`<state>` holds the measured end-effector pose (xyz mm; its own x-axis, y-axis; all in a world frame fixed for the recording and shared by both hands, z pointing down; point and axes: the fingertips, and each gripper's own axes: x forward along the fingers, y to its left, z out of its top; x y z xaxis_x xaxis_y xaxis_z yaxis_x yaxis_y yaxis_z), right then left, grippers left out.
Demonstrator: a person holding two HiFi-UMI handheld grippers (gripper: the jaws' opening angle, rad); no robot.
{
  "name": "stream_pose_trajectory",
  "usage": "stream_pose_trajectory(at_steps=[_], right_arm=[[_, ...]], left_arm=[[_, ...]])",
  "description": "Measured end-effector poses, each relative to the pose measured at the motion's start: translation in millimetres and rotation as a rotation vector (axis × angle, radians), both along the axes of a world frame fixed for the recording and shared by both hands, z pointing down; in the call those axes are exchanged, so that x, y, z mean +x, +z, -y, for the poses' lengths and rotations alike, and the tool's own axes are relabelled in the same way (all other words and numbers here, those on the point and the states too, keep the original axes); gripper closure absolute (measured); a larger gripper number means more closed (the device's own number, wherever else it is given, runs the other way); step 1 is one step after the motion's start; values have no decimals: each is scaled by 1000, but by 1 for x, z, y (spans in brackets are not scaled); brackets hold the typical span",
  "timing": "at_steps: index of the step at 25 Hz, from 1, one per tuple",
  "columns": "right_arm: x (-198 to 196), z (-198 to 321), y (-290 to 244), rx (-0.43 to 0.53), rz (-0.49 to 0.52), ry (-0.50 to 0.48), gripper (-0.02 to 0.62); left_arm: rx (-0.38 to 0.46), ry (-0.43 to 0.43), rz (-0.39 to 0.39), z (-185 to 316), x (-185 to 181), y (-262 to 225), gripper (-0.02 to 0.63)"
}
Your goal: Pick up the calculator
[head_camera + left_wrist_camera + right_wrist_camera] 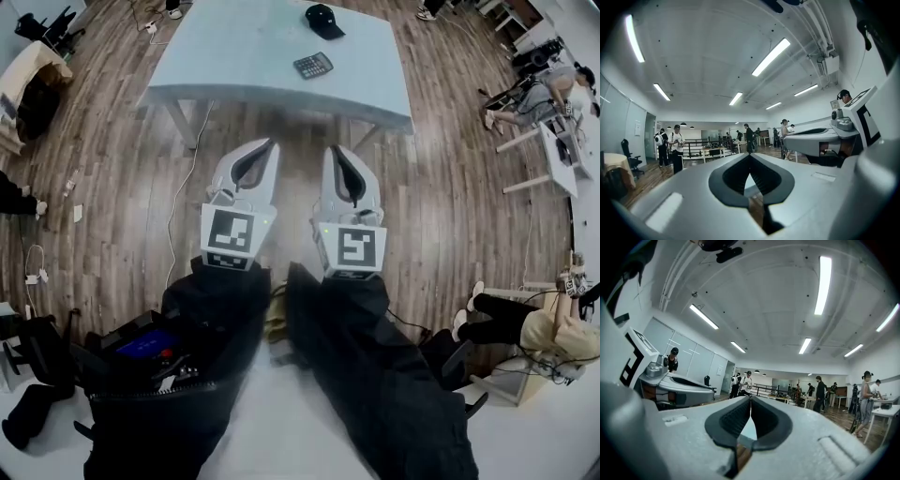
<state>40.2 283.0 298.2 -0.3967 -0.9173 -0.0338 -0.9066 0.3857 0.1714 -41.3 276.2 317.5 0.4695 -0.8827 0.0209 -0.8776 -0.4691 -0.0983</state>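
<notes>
The left tongs (pixel 270 145) and the right tongs (pixel 335 152) are both clenched on nothing, well apart from the calculator (pixel 312 65) at 12 o'clock on the desk (pixel 234 56), so I judge 1 pair must go forward, release wide, then close gently on its long edges.

Head view steeply down; gripper views level.
</notes>
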Motion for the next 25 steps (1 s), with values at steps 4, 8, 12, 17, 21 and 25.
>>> stream_pose_trajectory(at_steps=[4,8,12,17,21,25], right_arm=[[6,-1,17,-16,6,16,594],[9,-8,36,-40,25,41,594],[-8,-15,47,-63,30,31,595],[-38,-12,46,-89,22,34,595],[-49,-6,50,-99,13,24,595],[-57,-3,48,-93,9,25,595]], left_arm=[[-10,-16,-4,-4,-6,11,607],[-30,-27,-1,-10,-13,28,607],[-60,-15,-2,-17,-30,41,607],[-83,-5,-15,-17,-64,41,607],[-84,-24,-28,-9,-80,44,607],[-83,-20,-32,-3,-89,44,607]])
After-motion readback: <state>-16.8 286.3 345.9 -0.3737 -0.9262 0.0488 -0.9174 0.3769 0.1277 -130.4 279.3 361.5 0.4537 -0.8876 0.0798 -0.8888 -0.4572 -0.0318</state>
